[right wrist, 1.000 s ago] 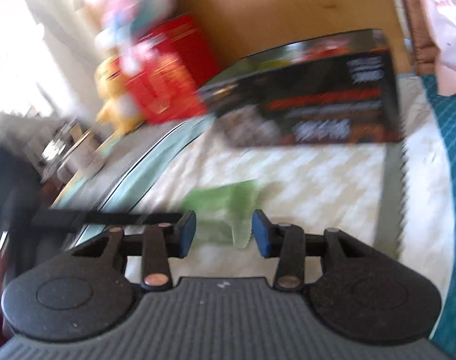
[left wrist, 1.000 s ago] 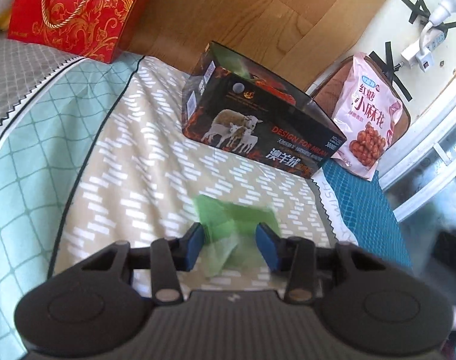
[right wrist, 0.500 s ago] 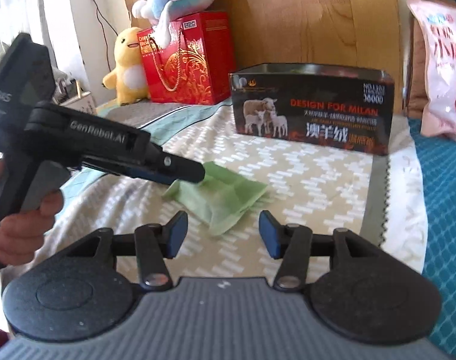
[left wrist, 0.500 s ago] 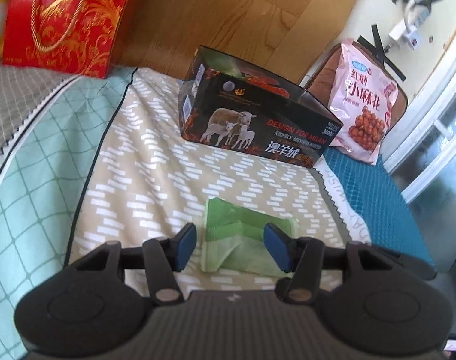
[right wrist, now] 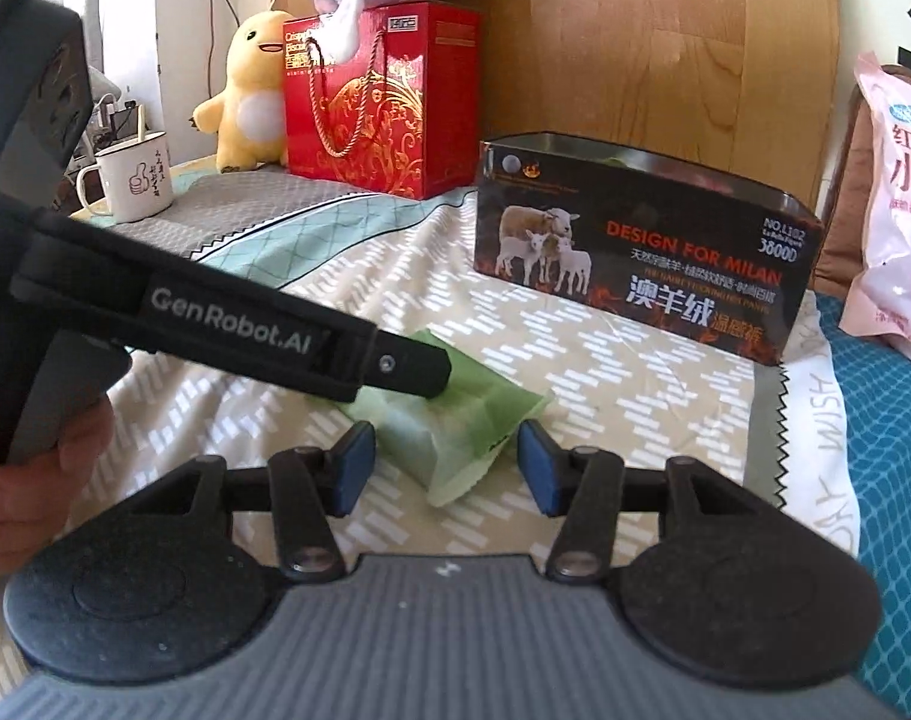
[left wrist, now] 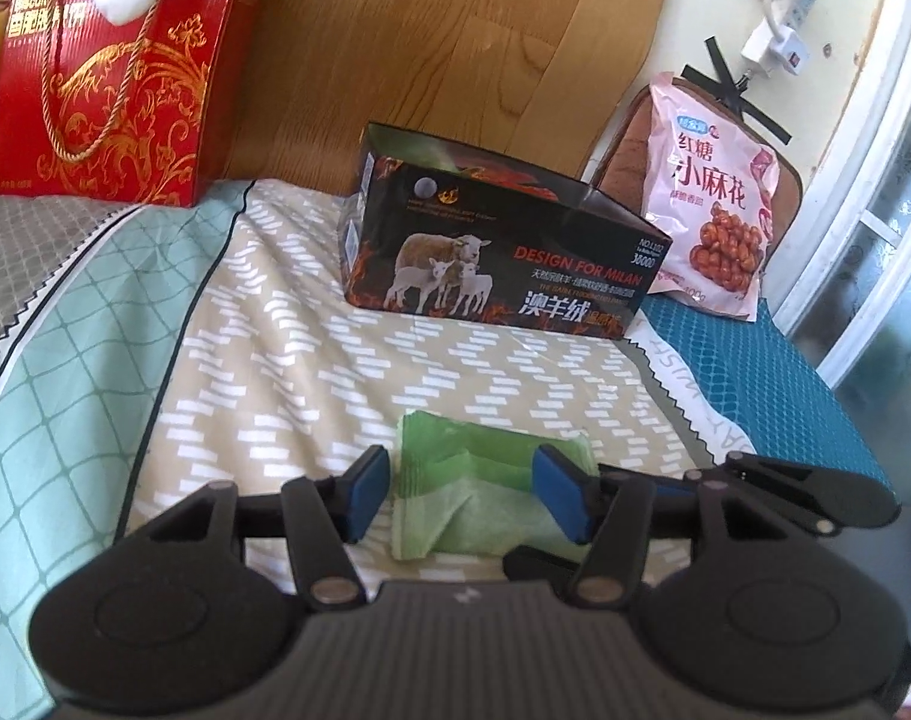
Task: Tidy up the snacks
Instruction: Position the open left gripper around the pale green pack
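Note:
A flat green snack packet (left wrist: 485,474) (right wrist: 455,414) lies on the patterned bedspread (left wrist: 287,360). My left gripper (left wrist: 464,492) is low over it, its jaws opening, with the packet between the blue pads and not squeezed. In the right wrist view the left gripper (right wrist: 413,369) reaches in from the left, its tip over the packet. My right gripper (right wrist: 443,468) stands open with the packet's near corner between its pads, untouched. Its black fingers (left wrist: 803,489) show at the right of the left wrist view. Behind stands an open black box with sheep on it (left wrist: 503,264) (right wrist: 635,264).
A pink snack bag (left wrist: 713,204) (right wrist: 899,210) leans on a brown cushion at the right. A red gift bag (left wrist: 113,78) (right wrist: 383,102) stands at the wooden headboard. A yellow plush (right wrist: 251,90) and a white mug (right wrist: 137,180) are at the far left. A person's hand (right wrist: 29,480) holds the left gripper.
The left jaws have widened around the green packet and the view has rolled level. The right gripper has moved closer, and the packet's corner now sits between its pads.

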`<state>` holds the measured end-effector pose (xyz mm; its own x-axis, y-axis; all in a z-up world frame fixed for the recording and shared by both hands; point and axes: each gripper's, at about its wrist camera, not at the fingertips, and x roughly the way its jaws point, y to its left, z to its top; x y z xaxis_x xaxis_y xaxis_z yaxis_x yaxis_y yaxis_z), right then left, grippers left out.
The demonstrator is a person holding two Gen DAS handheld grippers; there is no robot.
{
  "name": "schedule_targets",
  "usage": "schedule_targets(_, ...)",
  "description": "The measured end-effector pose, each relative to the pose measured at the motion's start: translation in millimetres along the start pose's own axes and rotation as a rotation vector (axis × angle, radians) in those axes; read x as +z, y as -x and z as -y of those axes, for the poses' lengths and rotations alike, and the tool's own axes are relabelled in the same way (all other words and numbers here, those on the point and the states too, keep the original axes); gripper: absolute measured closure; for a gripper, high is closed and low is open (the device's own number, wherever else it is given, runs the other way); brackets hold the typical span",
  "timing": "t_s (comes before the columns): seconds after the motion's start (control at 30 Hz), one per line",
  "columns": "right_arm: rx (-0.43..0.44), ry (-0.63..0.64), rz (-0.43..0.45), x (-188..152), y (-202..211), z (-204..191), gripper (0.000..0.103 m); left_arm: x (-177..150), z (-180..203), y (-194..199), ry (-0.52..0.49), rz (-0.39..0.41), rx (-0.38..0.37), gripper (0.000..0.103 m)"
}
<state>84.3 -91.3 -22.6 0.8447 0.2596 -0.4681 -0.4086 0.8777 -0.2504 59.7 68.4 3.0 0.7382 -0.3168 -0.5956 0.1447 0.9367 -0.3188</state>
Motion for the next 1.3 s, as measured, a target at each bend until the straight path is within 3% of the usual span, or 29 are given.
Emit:
schedule_targets(0.6, -0.057, 0.031, 0.005, -0.4, 0.7, -4.4, 0.042, -4.4, 0.4, 1.1, -0.027, 0.026, -0.015, 0.045)
schedule_targets(1.3, -0.05, 0.02, 0.003, -0.1, 1.3, -2.9, 0.042, -4.3, 1.5, 1.3, -0.041, 0.024, -0.015, 0.042)
